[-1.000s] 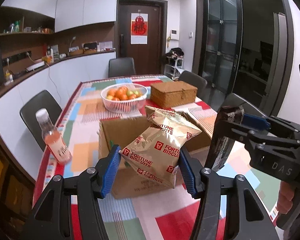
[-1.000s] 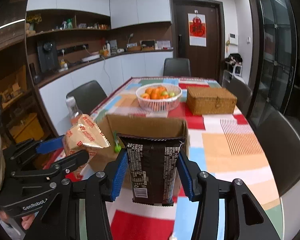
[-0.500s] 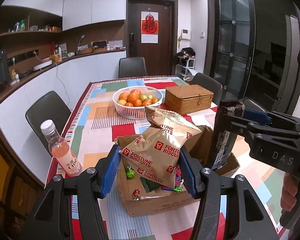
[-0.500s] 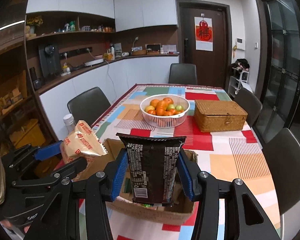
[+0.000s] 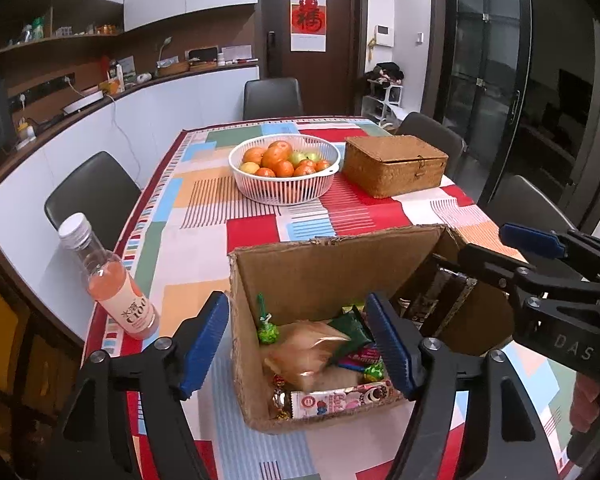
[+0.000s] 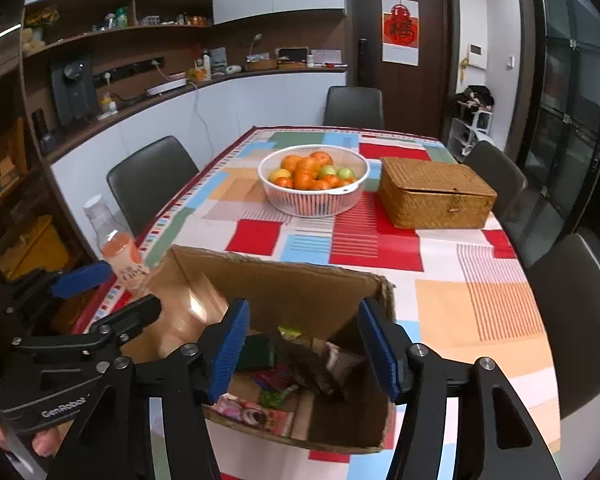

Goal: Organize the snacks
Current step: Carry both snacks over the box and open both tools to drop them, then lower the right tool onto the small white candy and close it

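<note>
An open cardboard box [image 5: 332, 264] stands on the table's near end and holds several snack packs. The gold biscuit bag [image 5: 304, 350] lies blurred inside it, below my left gripper [image 5: 298, 344], which is open and empty above the box. My right gripper [image 6: 300, 346] is open and empty over the box [image 6: 300, 284]; the dark snack pack [image 6: 314, 372] lies blurred inside beneath it. A pink wrapped snack [image 5: 340, 396] lies along the box's near wall.
A pink drink bottle [image 5: 112, 284] stands at the table's left edge. A white basket of fruit [image 5: 284, 168] and a wicker box [image 5: 394, 164] stand farther back. Dark chairs surround the patterned table [image 5: 204, 208].
Both grippers opened over the box. The gold biscuit bag dropped from the left one and the dark pack dropped from the right one into the box.
</note>
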